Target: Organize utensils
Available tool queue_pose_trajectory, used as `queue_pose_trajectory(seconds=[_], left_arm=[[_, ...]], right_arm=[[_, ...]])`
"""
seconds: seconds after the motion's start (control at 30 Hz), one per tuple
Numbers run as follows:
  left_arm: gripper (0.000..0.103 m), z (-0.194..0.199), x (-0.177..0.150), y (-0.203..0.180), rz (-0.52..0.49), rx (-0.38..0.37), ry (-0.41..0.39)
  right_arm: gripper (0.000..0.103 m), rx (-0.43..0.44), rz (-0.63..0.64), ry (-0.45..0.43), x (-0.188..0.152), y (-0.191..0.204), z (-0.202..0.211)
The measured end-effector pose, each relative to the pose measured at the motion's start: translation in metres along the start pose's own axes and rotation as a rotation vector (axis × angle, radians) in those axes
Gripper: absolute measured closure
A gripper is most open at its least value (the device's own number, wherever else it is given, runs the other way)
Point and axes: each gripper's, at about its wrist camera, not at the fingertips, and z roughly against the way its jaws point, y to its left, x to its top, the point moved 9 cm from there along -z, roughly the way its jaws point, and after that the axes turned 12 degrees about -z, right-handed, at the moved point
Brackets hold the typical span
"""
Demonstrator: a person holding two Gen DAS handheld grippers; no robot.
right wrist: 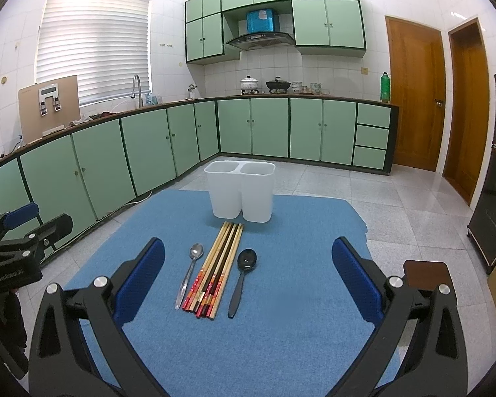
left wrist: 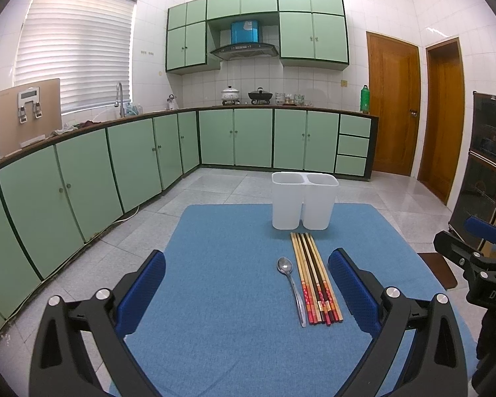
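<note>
Left gripper (left wrist: 246,286) spread wide, empty, over blue mat (left wrist: 215,347); metal spoon (left wrist: 291,287) and chopsticks (left wrist: 315,281) lie before white twin-bin holder (left wrist: 302,203). Right gripper (right wrist: 248,278) likewise gaping; black spoon (right wrist: 243,278) beside the chopsticks (right wrist: 216,269), holder (right wrist: 241,192) behind.

Your right gripper (right wrist: 248,264) hung wide open and empty over the blue mat (right wrist: 281,330). At centre frame lay a metal spoon (right wrist: 190,273), a bundle of chopsticks (right wrist: 216,269) and a black spoon (right wrist: 243,279), side by side. Above them stood the white two-compartment holder (right wrist: 241,195), both compartments empty. Your left gripper (right wrist: 20,241) showed at the left edge.
</note>
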Motion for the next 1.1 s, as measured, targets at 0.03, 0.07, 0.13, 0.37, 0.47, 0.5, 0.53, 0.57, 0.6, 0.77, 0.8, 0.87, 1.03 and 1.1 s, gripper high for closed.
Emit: queue_pose_trajectory(seconds=[0.03, 0.07, 0.13, 0.37, 0.47, 0.5, 0.53, 0.57, 0.6, 0.77, 0.8, 0.87, 1.03, 1.1], left_arm=[[0.006, 0.0, 0.0, 0.001, 0.001, 0.0, 0.001], [0.006, 0.0, 0.0, 0.002, 0.002, 0.0, 0.002], [0.006, 0.001, 0.0, 0.004, 0.002, 0.001, 0.002], [0.006, 0.001, 0.0, 0.003, 0.001, 0.003, 0.005], [0.006, -0.001, -0.003, 0.001, -0.002, 0.004, 0.008], [0.006, 0.0, -0.003, 0.002, -0.002, 0.004, 0.009], [0.006, -0.001, -0.003, 0.002, -0.002, 0.004, 0.009], [0.006, -0.001, -0.003, 0.002, -0.002, 0.005, 0.01], [0.006, -0.001, -0.002, 0.001, -0.002, 0.005, 0.01], [0.006, -0.006, -0.004, -0.001, -0.005, 0.006, 0.014], [0.006, -0.006, -0.004, -0.002, -0.005, 0.006, 0.015], [0.006, -0.007, -0.005, -0.001, -0.005, 0.006, 0.015], [0.006, -0.009, -0.006, -0.002, -0.006, 0.007, 0.019], [0.006, -0.01, -0.007, -0.001, -0.006, 0.006, 0.022]], right_arm=[[0.005, 0.0, 0.0, -0.001, 0.0, 0.0, 0.0], [0.005, 0.0, 0.001, 0.0, -0.001, -0.001, 0.0], [0.005, 0.0, 0.0, 0.0, -0.001, -0.001, 0.0], [0.005, 0.0, -0.002, 0.001, -0.002, 0.0, 0.0], [0.005, -0.001, -0.004, 0.004, -0.005, -0.001, -0.003], [0.005, -0.001, -0.004, 0.005, -0.006, -0.001, -0.004], [0.005, -0.002, -0.005, 0.006, -0.007, -0.002, -0.005], [0.005, -0.003, -0.006, 0.008, -0.008, -0.002, -0.007], [0.005, -0.003, -0.007, 0.009, -0.009, -0.002, -0.008], [0.005, -0.003, -0.013, 0.01, -0.009, -0.004, -0.008], [0.005, -0.003, -0.013, 0.01, -0.01, -0.004, -0.008], [0.005, -0.003, -0.014, 0.012, -0.009, -0.004, -0.008], [0.005, -0.003, -0.014, 0.012, -0.009, -0.005, -0.008], [0.005, -0.003, -0.015, 0.013, -0.01, -0.006, -0.008]])
